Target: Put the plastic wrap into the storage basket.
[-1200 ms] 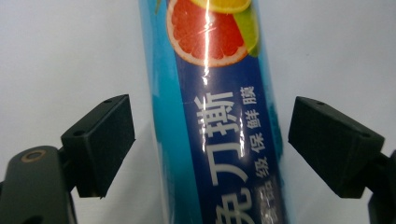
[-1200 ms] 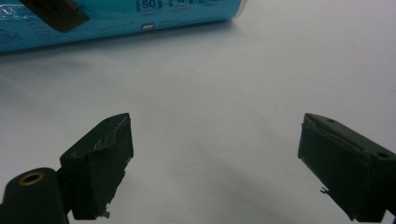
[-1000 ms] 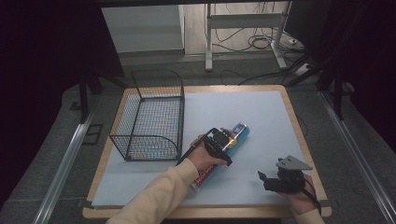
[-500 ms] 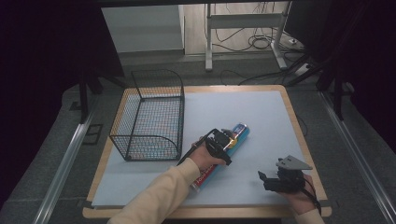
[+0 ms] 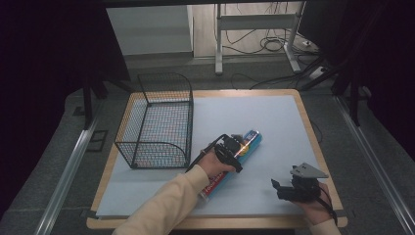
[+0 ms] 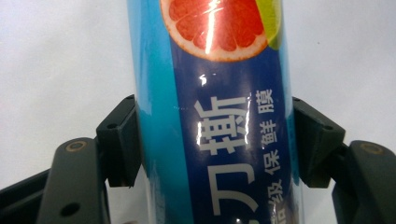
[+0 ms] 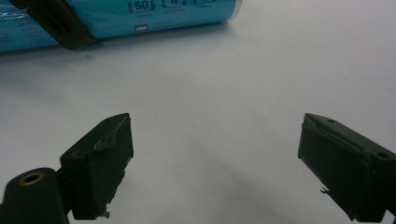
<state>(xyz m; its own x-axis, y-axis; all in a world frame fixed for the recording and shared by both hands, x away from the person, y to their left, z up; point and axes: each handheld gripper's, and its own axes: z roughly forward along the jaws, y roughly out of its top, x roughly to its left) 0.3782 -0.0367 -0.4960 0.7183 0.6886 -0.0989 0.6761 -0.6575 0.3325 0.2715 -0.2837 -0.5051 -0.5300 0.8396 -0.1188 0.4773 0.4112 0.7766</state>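
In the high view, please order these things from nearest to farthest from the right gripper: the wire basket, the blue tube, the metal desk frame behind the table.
1. The blue tube, up and left of the right gripper.
2. The wire basket, far left on the table.
3. The metal desk frame, on the floor behind the table.

Blue tube [image 6: 215,116] ends beyond frame

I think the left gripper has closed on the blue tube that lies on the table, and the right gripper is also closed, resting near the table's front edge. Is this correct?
Not quite. The left gripper has indeed just closed on the blue tube, but the right gripper is open: the right gripper view shows its jaws standing wide apart with nothing between them.
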